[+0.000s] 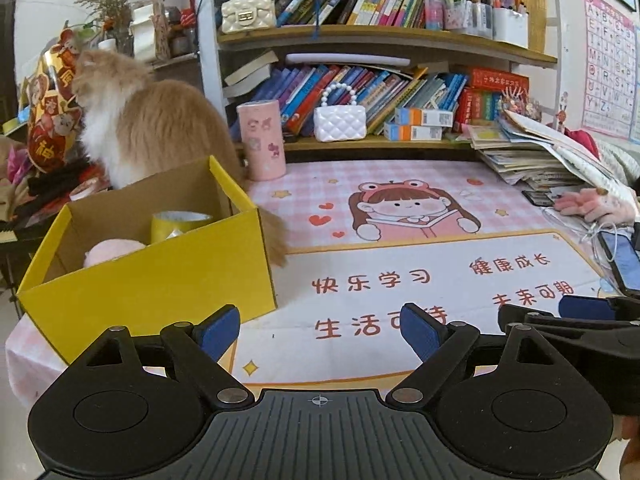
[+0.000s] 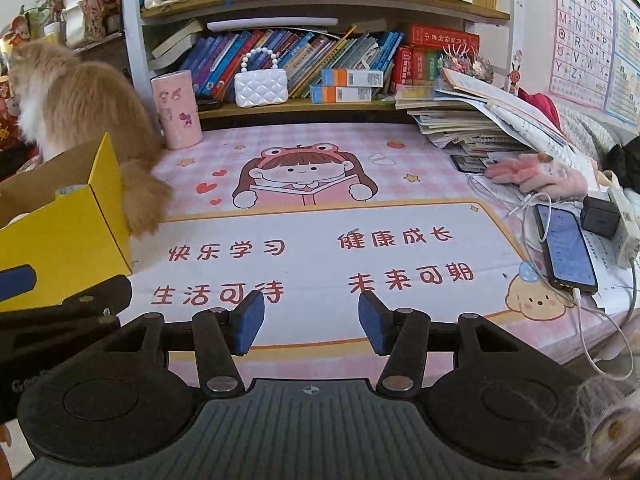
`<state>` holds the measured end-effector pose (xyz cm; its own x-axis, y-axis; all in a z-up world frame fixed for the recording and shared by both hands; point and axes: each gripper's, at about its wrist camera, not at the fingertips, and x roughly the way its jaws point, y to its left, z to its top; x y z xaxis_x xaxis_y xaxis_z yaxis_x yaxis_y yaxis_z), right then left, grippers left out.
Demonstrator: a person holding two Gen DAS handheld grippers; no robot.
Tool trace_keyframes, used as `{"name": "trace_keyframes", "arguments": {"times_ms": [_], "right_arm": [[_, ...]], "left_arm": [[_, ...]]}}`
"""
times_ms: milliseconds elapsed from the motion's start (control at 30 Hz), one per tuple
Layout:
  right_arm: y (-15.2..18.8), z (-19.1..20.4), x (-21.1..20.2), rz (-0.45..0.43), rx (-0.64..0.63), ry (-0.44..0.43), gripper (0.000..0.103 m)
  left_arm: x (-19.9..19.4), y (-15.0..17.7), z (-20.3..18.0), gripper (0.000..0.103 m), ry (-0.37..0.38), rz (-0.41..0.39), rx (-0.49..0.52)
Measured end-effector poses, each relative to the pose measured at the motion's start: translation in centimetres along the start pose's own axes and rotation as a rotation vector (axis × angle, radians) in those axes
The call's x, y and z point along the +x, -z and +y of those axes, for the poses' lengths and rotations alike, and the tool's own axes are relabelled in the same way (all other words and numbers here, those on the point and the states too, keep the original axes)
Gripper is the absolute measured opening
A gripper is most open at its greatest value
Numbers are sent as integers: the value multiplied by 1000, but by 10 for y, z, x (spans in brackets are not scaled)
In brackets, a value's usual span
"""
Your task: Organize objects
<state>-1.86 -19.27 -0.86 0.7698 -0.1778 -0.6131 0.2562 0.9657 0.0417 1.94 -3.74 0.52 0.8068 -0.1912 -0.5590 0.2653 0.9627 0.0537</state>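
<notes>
The yellow cardboard box [image 1: 152, 280] stands at the left of the bench [image 1: 400, 216], its far corner hidden behind a fluffy orange cat [image 1: 152, 120]. Inside it, a yellow tape roll [image 1: 180, 226] and a soft pink thing [image 1: 114, 252] show only in part. The left hand-held gripper [image 1: 320, 332] hangs wide apart and empty beside the box. The right hand-held gripper [image 2: 311, 322] is narrower, also empty, above the printed mat [image 2: 320, 248]. A glossy phone [image 2: 568, 248] lies at the right.
</notes>
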Motion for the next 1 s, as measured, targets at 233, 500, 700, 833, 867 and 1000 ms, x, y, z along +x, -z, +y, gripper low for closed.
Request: {"name": "trace_keyframes", "arguments": {"times_ms": [233, 500, 700, 833, 867, 1000], "right_arm": [[4, -2, -4, 7, -9, 15, 66], [8, -7, -3, 28, -7, 75, 88], [8, -7, -3, 29, -8, 85, 92], [8, -7, -2, 31, -9, 86, 92], [8, -7, -2, 32, -8, 86, 92], [9, -4, 0, 42, -11, 86, 92]], "left_arm": [[0, 5, -3, 89, -41, 25, -2], [1, 5, -3, 96, -81, 39, -6], [1, 5, -1, 102, -119, 41, -4], [2, 6, 2, 102, -114, 53, -13], [3, 5, 2, 102, -116, 54, -11], [2, 6, 2, 103, -132, 56, 3]]}}
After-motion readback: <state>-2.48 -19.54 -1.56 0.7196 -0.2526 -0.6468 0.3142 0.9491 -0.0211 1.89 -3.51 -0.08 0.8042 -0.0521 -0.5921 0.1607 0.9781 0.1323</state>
